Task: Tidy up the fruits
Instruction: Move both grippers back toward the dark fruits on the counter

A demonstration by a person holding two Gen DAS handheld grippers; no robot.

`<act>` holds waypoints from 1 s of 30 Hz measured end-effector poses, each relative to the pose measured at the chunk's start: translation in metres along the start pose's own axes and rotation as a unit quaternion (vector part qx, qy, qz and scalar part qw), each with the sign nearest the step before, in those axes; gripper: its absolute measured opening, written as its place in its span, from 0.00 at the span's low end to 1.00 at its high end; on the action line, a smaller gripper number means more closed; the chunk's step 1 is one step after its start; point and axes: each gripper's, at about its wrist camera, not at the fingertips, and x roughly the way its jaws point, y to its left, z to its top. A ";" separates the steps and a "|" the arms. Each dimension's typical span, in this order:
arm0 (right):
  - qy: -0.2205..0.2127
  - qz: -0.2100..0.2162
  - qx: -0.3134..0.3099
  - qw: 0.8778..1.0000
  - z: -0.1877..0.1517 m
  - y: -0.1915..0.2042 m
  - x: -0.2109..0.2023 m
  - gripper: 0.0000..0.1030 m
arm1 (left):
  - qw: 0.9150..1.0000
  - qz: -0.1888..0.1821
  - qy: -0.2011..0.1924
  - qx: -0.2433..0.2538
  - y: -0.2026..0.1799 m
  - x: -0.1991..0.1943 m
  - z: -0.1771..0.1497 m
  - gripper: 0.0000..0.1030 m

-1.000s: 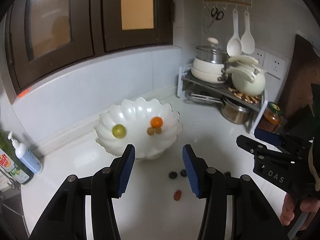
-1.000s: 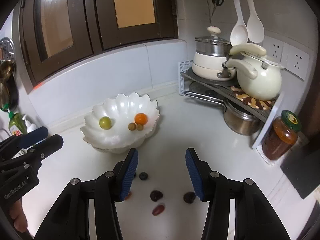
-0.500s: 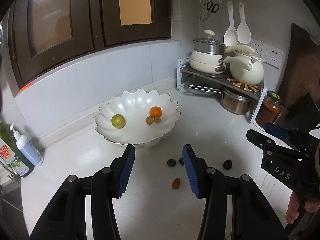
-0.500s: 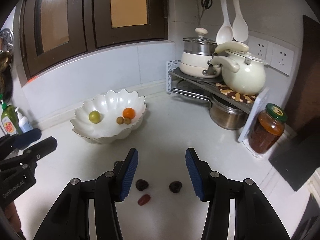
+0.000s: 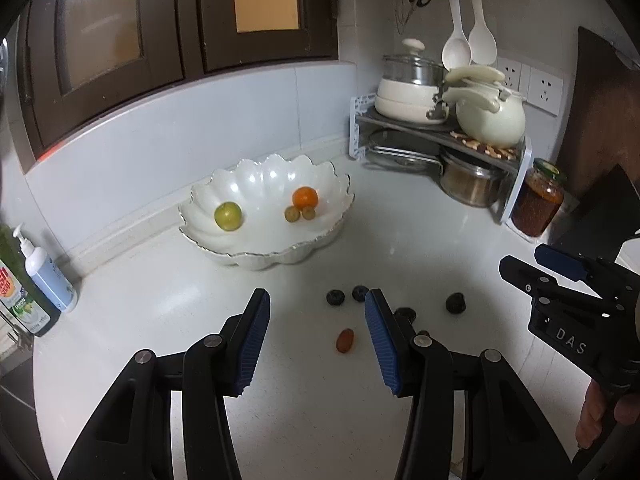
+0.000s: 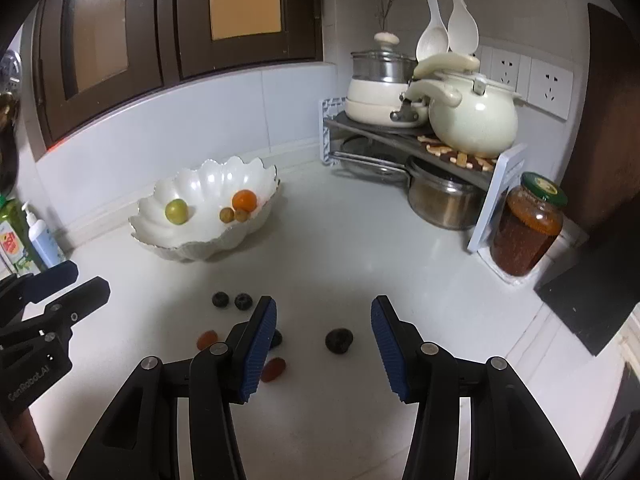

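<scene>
Your left gripper (image 5: 316,344) hangs over the white counter (image 5: 280,432) with its jaws apart and nothing between the blue pads; a small red fruit (image 5: 345,340) lies on the counter in the gap ahead of them, untouched. Your right gripper (image 6: 324,350) is likewise parted and holds nothing, and a dark wrinkled fruit (image 6: 339,341) sits on the counter between its fingers, clear of both pads.

Two dark round berries (image 5: 343,296) lie side by side just beyond your left gripper's right finger. In the right view another red fruit (image 6: 273,369) shows at the left finger's inner edge, an orange-red one (image 6: 207,339) lies to its left, and a dark fruit (image 6: 276,338) is partly hidden behind that finger.

Further back stands the white scalloped bowl (image 5: 224,240). It holds a green fruit (image 5: 228,216), an orange (image 5: 305,197) and two small brownish fruits (image 5: 299,213) touching each other just in front of the orange.

Your right gripper also shows at the right edge of the left view, with fingers of your hand (image 5: 600,412) around its handle.
</scene>
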 end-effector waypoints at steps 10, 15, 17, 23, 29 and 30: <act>0.029 -0.002 0.000 1.000 -0.018 -0.005 0.024 0.49 | 1.000 0.001 0.030 0.000 -0.010 0.025 -0.016 0.47; 0.046 0.002 0.005 0.999 -0.024 -0.009 0.039 0.49 | 0.999 0.000 0.054 -0.001 -0.014 0.042 -0.023 0.47; 0.051 0.003 0.003 0.999 -0.026 -0.009 0.044 0.49 | 0.998 0.001 0.060 -0.001 -0.015 0.048 -0.025 0.47; 0.071 0.008 -0.003 0.997 -0.031 -0.010 0.065 0.49 | 0.996 0.003 0.086 -0.003 -0.018 0.070 -0.032 0.47; 0.084 0.014 -0.002 0.996 -0.033 -0.013 0.081 0.49 | 0.995 0.003 0.102 -0.003 -0.019 0.088 -0.035 0.47; 0.086 0.013 -0.003 0.996 -0.033 -0.013 0.084 0.49 | 0.994 0.001 0.106 -0.006 -0.019 0.092 -0.036 0.47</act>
